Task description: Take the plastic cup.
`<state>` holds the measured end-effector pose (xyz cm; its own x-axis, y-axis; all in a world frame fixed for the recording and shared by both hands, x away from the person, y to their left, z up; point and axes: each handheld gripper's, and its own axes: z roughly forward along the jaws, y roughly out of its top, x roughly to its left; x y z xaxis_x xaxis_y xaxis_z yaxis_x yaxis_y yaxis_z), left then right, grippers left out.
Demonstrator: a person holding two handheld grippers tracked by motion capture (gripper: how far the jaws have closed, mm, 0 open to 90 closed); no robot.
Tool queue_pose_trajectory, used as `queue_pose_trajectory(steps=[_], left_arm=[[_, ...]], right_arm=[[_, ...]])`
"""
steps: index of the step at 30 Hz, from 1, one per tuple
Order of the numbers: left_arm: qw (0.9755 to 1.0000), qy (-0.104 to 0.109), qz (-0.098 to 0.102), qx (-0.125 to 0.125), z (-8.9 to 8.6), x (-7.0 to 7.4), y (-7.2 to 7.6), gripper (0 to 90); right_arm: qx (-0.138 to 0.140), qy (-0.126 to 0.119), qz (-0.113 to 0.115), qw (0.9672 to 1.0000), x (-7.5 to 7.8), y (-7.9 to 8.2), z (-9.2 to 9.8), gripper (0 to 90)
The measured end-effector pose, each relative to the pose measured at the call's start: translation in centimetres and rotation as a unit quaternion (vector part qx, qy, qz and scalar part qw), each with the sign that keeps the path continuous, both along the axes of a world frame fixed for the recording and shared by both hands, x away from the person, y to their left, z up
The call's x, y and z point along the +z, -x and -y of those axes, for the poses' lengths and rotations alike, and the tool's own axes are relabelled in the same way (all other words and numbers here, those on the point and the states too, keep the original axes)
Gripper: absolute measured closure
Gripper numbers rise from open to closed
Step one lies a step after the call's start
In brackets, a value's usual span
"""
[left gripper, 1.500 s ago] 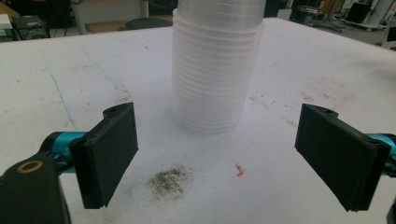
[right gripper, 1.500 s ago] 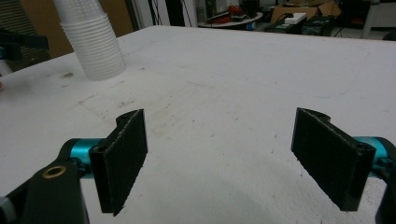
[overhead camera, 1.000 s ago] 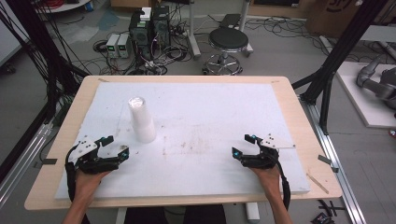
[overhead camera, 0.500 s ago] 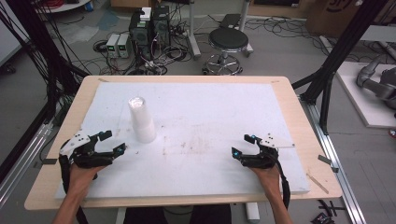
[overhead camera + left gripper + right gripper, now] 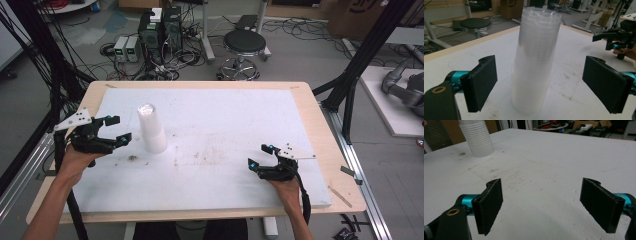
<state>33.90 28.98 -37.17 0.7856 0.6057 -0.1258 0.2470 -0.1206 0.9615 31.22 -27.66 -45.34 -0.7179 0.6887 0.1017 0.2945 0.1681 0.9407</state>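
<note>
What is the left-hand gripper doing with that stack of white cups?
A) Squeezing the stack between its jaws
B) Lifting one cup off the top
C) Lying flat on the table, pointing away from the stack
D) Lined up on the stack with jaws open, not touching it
D: in the left gripper view the cup stack stands between the left gripper's spread jaws, with a clear gap on each side.

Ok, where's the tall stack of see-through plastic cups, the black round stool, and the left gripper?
Tall stack of see-through plastic cups (image 5: 534, 67): left gripper view, middle of its side.
Black round stool (image 5: 244, 41): high view, seat top.
Left gripper (image 5: 116, 129): high view, between its fingertips.
</note>
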Motion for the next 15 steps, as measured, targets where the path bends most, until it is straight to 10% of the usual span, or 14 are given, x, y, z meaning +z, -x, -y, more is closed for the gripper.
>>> queue_pose_trajectory(steps=[15], left_arm=[[0.9962,-0.058,-0.004,-0.065,1.9,3.9,-3.1,12.5]], right_arm=[[0.001,0.0,0.001,1.0,0.0,0.0,0.0,18.4]])
